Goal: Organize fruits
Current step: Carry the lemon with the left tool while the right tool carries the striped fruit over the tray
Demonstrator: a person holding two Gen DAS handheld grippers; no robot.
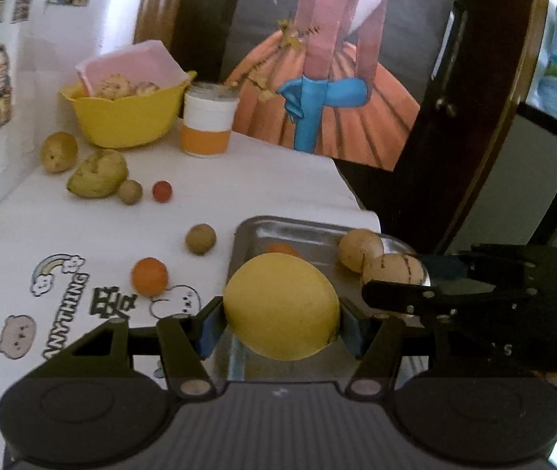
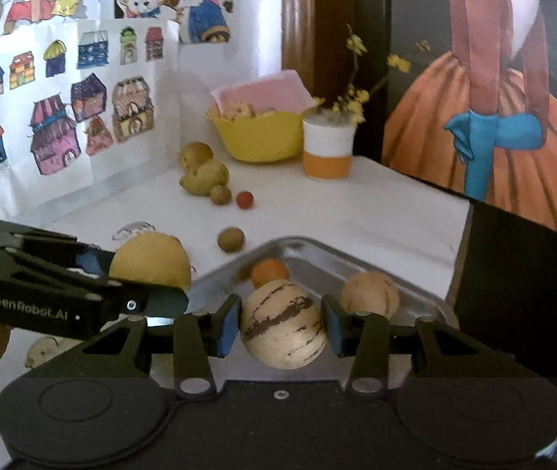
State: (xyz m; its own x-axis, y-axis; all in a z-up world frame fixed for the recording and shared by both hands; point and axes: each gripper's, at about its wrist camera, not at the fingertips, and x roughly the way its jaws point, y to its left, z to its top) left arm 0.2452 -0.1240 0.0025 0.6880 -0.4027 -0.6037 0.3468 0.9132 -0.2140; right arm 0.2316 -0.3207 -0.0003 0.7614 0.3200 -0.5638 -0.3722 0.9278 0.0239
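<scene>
the left wrist view is taken from just behind the left gripper [image 1: 280, 327], looking forward along its fingers and down onto the tray [image 1: 262, 231], which is seen close, with the table beyond. the right gripper [image 1: 415, 274] is seen entering from the right. the right wrist view is taken from behind the right gripper [image 2: 281, 321], also close over the tray [image 2: 415, 274], facing the wall corner; the left gripper [image 2: 160, 286] is seen coming in from the left. both views are aimed roughly the same way, side by side. shared by both are the tray, the loose fruit on the table, the yellow bowl [image 1: 121, 121] [image 2: 258, 137], the cup [image 1: 207, 125] [image 2: 327, 149] and the painting [image 1: 317, 78] [image 2: 494, 117].
</scene>
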